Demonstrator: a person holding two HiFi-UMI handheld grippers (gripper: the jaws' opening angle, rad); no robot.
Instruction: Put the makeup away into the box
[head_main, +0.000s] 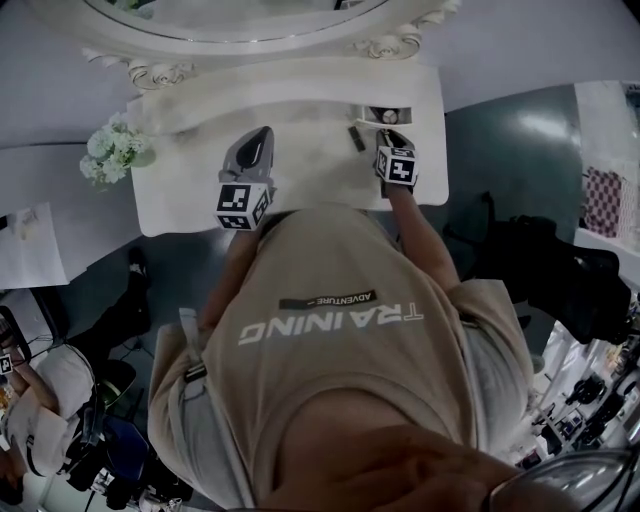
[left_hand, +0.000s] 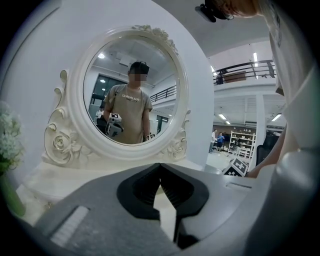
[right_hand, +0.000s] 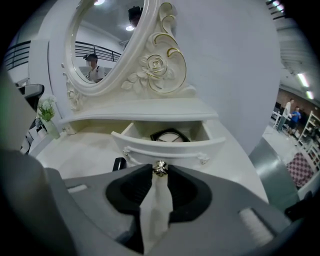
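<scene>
A small white drawer under the vanity mirror stands pulled out. My right gripper is shut on its silver knob. Inside the drawer lies a round black-rimmed compact. A short black makeup stick lies on the tabletop left of the drawer; in the head view the stick is just left of the right gripper. My left gripper hovers over the table's middle, facing the mirror, shut with nothing between its tips. The head view has the left gripper near the table's front.
An ornate white oval mirror rises at the back of the white vanity table. A vase of white flowers stands at the table's left end. A person sits on the floor at the lower left.
</scene>
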